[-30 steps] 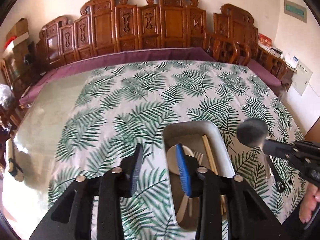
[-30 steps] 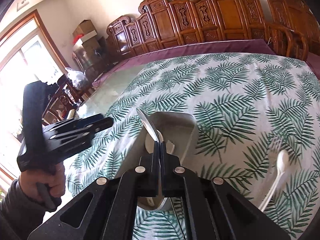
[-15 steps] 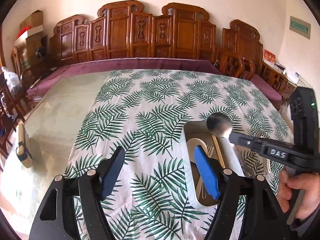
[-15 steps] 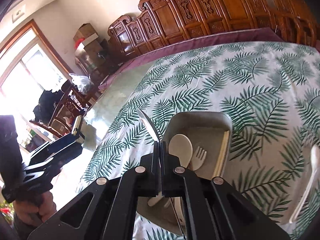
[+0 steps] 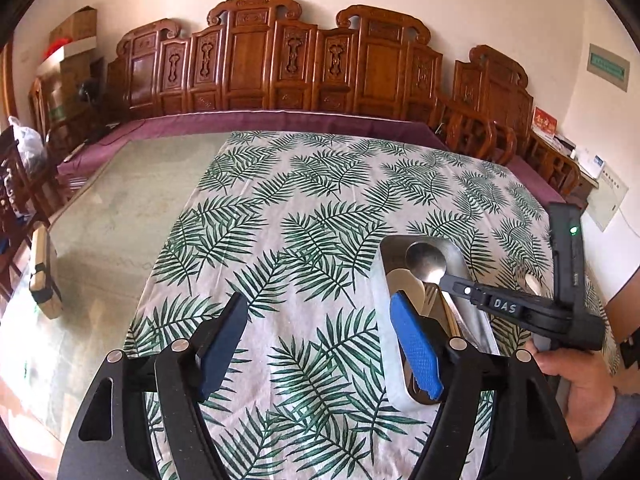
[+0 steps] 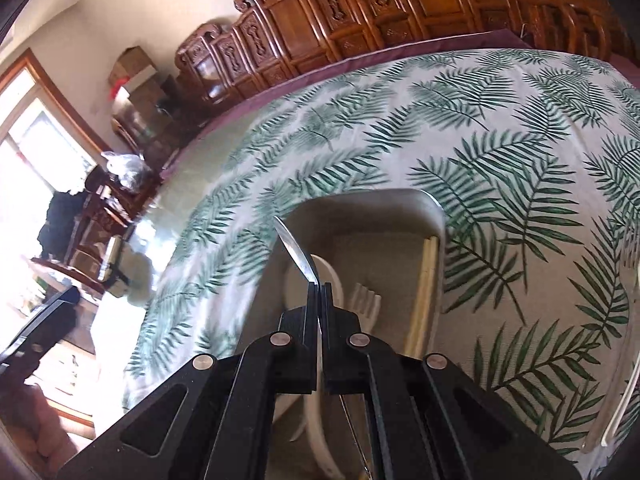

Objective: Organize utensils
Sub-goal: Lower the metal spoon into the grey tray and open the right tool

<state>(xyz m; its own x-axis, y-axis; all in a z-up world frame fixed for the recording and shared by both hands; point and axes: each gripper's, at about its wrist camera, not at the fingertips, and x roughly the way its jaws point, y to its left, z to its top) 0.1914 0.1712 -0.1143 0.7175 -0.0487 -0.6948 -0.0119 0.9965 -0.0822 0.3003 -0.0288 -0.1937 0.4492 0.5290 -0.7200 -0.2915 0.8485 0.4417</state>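
- Since a second ago my right gripper (image 6: 319, 292) has carried the metal spoon (image 5: 426, 258) from out beside the metal tray (image 5: 384, 280) to above it; the bowl now hangs over the tray's far end.
- My right fingers are pressed together, pinching the spoon by its handle; from that wrist I see it only edge-on, a thin blade, while the left wrist shows its round bowl.
- My left gripper (image 5: 320, 344) is spread wide with nothing between its blue pads (image 5: 416, 348), above the leaf-print tablecloth (image 5: 312, 220) just left of the tray.
- Lying in the tray: a white spoon (image 6: 332, 280), a white fork (image 6: 366, 300) and wooden chopsticks (image 6: 424, 292) along the right wall.
- My right pad partly hides the tray's contents in the left view.
- Carved wooden chairs (image 5: 300, 64) line the wall behind the table.
- "DAS" is printed on the right gripper's finger.
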